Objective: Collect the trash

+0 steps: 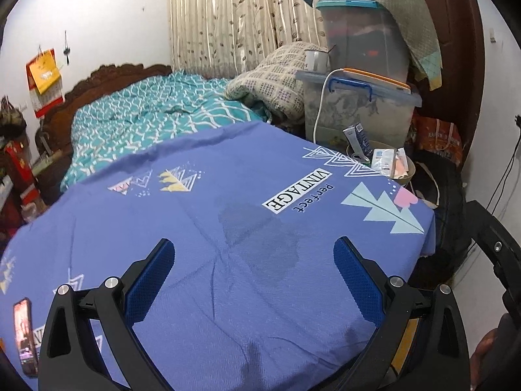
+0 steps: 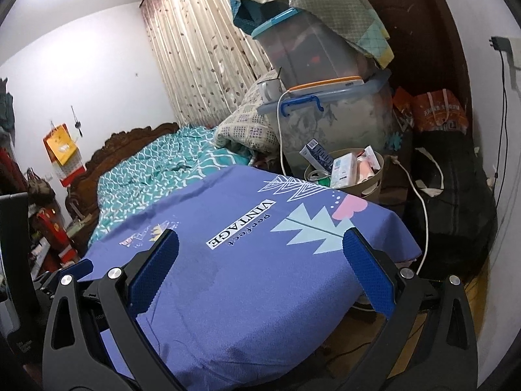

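Nearest in each wrist view are the tongs themselves. The left tongs (image 1: 254, 280) stand spread wide with nothing between the blue pads, hanging over the purple-blue cloth (image 1: 202, 228) that covers the worktop. The right tongs (image 2: 260, 277) are just as wide apart and equally bare, held over the same cloth nearer its right edge. Both look parked in a ready pose, probably because nothing on the cloth within reach needs picking up at the moment.

At the left tongs' near left lies a phone (image 1: 23, 339), flat on the cloth, screen lit; it is no trash and sits out of the way.

Farther on, just past the cloth's far right corner, stands a beige waste bin (image 2: 377, 176), round and open-topped. It holds the trash (image 2: 345, 166): small cartons, wrappers and what seems a can end, piled up to its rim. A bin set beside the worktop edge makes dropping things in easy. A white cable (image 2: 420, 205) trails past it toward the floor.

Behind the bin rise stacked clear storage boxes (image 2: 325, 120), a tablet-like device (image 2: 325, 84) charging on one lid, a mug (image 2: 268, 89) beside it. Beyond lie the bed with a teal quilt (image 1: 146, 114) and the patterned curtain (image 1: 228, 16).
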Tool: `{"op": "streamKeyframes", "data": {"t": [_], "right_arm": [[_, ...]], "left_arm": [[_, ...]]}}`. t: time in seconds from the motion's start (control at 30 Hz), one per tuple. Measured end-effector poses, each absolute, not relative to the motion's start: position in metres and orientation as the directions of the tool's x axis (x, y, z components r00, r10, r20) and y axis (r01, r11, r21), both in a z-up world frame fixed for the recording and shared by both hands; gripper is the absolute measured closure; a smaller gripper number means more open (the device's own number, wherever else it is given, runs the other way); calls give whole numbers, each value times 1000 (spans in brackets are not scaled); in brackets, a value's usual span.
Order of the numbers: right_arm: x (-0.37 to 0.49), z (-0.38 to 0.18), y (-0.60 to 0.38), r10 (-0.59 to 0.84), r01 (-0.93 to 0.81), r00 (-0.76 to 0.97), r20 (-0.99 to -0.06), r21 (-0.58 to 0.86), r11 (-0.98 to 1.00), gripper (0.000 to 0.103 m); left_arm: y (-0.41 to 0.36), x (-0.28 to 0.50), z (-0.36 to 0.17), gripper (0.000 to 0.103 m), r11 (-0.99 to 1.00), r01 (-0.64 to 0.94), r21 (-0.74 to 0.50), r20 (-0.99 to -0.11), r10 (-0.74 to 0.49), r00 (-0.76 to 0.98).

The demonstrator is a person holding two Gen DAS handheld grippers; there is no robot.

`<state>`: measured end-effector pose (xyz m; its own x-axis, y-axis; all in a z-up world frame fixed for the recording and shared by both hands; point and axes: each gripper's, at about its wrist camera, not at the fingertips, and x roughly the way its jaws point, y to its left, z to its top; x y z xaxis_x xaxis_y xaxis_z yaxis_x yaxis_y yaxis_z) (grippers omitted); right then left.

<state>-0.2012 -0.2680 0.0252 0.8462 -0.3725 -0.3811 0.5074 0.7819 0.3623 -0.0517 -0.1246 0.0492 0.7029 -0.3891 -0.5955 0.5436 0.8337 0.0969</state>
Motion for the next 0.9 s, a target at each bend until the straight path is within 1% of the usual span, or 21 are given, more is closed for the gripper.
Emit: {"op": "streamKeyframes", "data": {"t": [0.17,0.5,0.63,0.9], "right_arm": [[-202,32,-280,-373,496,859,-349,396,772,3],[-163,29,-296,-328,466,870,-369,393,793,3],[-163,28,-295,-343,472,866,-363,366,802,3],[-161,22,-293,-341,472,866,-365,374,798,3]], "left_arm": [[-132,-54,57,9,837,533,125,-585,-372,721],[-141,-33,44,9,855,497,148,-613,-315,725],[-144,-27,41,9,857,495,145,-623,-310,719],[-145,-21,39,9,854,494,164,-628,-296,720]]}}
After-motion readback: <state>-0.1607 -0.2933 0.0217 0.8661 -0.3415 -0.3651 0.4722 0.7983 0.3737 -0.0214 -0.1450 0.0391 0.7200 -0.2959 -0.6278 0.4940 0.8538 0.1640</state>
